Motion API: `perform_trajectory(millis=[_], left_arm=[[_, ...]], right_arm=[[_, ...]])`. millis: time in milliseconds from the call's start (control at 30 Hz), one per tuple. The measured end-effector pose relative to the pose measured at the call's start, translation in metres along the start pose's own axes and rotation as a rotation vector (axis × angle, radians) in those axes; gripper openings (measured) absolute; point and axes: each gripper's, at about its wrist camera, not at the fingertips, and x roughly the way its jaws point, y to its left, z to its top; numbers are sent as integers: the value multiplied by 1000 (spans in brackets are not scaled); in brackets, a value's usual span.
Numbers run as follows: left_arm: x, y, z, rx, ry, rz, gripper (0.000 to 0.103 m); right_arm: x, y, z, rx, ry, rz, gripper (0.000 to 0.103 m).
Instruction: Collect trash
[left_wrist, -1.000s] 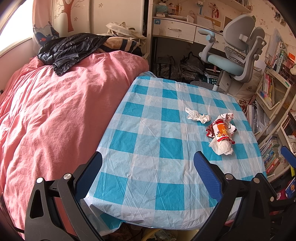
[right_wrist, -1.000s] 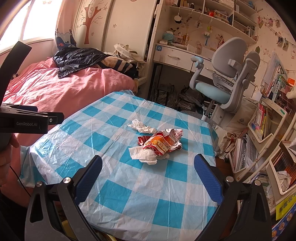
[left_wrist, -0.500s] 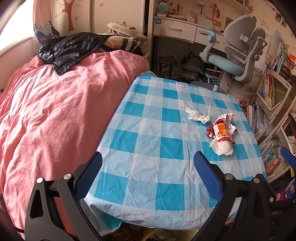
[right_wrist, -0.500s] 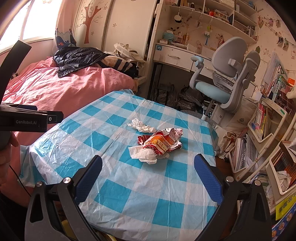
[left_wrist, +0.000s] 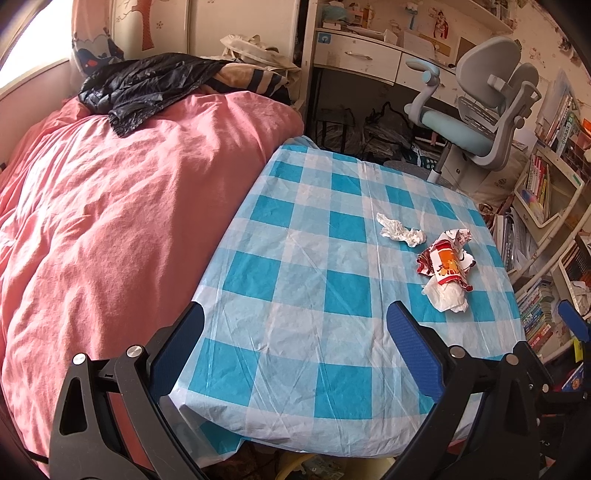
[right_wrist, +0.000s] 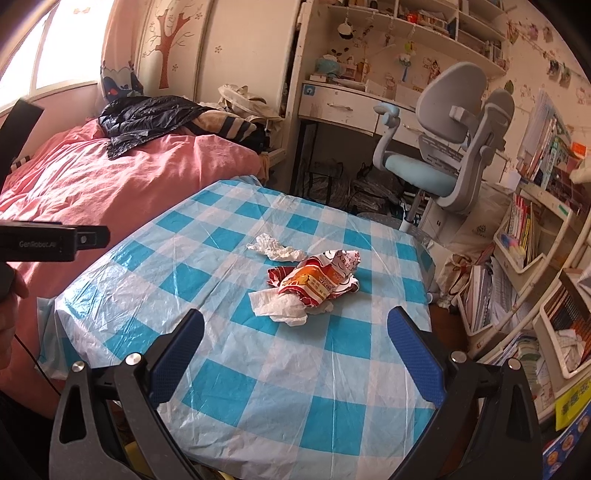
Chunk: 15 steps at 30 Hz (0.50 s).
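- Left tool (left_wrist: 295, 347) hovers at the near edge of the checked desk (left_wrist: 295, 258), fingers spread wide, empty.
- Right tool (right_wrist: 295, 347) likewise gapes apart, empty.
- Red snack wrapper (right_wrist: 317, 278) lies on a white tissue (right_wrist: 282, 306), just ahead of the right tool; crumpled tissue (right_wrist: 275, 251) just beyond.

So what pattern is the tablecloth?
Blue and white checks on the tablecloth, clearest in the right wrist view.

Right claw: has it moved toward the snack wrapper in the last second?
No. In the right wrist view the red snack wrapper sits at the same spot between the open right claw fingers, on the same checks of the tablecloth.
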Motion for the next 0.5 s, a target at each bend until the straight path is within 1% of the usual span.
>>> perform_trajectory(millis=[200, 367, 500], left_arm=[[-3, 8, -9, -59, 34, -5, 95], [-8, -8, -26, -56, 58, 9, 96], [-16, -31, -43, -36, 74, 16, 95]], right_arm=[[15, -34, -6, 93, 50, 29, 95], [26, -65, -16, 161, 112, 67, 95], [28, -80, -22, 182, 147, 85, 95]])
